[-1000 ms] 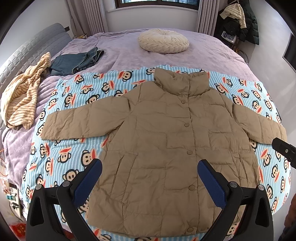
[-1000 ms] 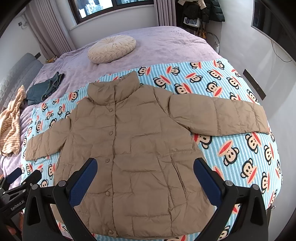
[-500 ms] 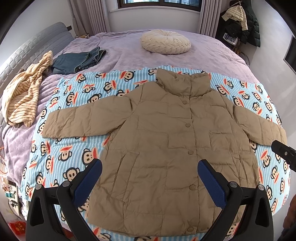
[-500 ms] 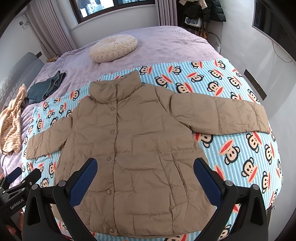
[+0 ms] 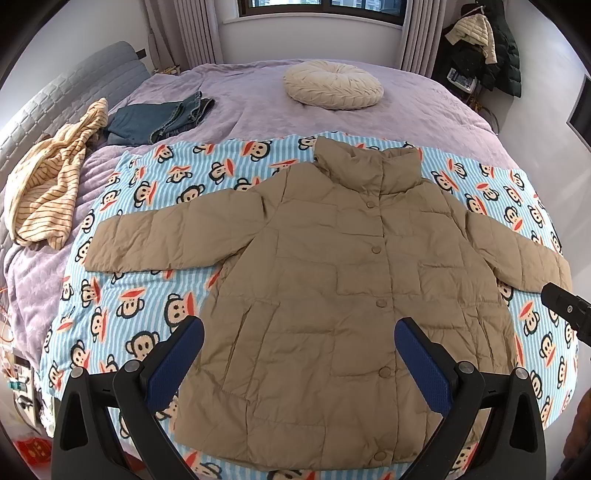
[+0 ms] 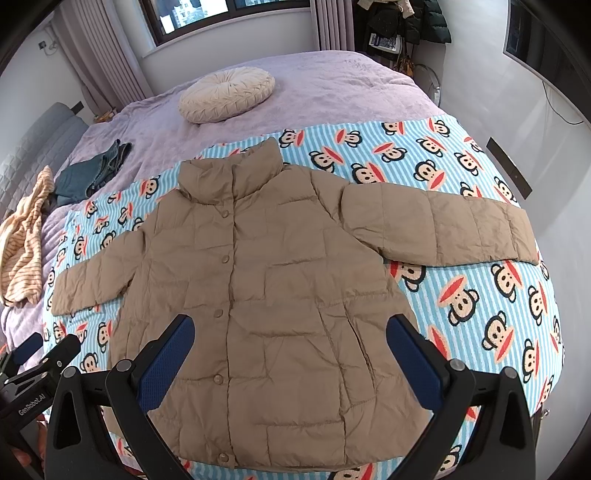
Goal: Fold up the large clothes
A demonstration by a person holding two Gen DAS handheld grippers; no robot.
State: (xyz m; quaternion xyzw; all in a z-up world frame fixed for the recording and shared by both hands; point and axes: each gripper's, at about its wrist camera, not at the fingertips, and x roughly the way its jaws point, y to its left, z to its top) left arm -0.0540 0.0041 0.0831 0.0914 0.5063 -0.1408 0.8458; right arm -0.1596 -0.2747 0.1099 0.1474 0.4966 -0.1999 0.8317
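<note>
While spread front-up beyond both claws, tan jacket (image 5: 332, 295) with collar pointing away, hem nearest, sleeves out sideways as the long axis. Ahead and left of left claw (image 5: 299, 354): striped top (image 5: 48, 199), jeans (image 5: 159, 120), monkey blanket (image 5: 122, 302) bare beside the sleeve. Left claw wide open, holding nothing, above the hem. Right claw (image 6: 290, 354) likewise agape and empty over the hem; bare blanket to its right, up to the bed edge.

A home bedroom. A wide bed (image 5: 424, 110) under a purple cover fills it, with a round cushion (image 5: 332, 85), curtains (image 5: 192, 33) beside a window (image 6: 221, 14), and coats (image 5: 484, 48) hanging in the corner.
</note>
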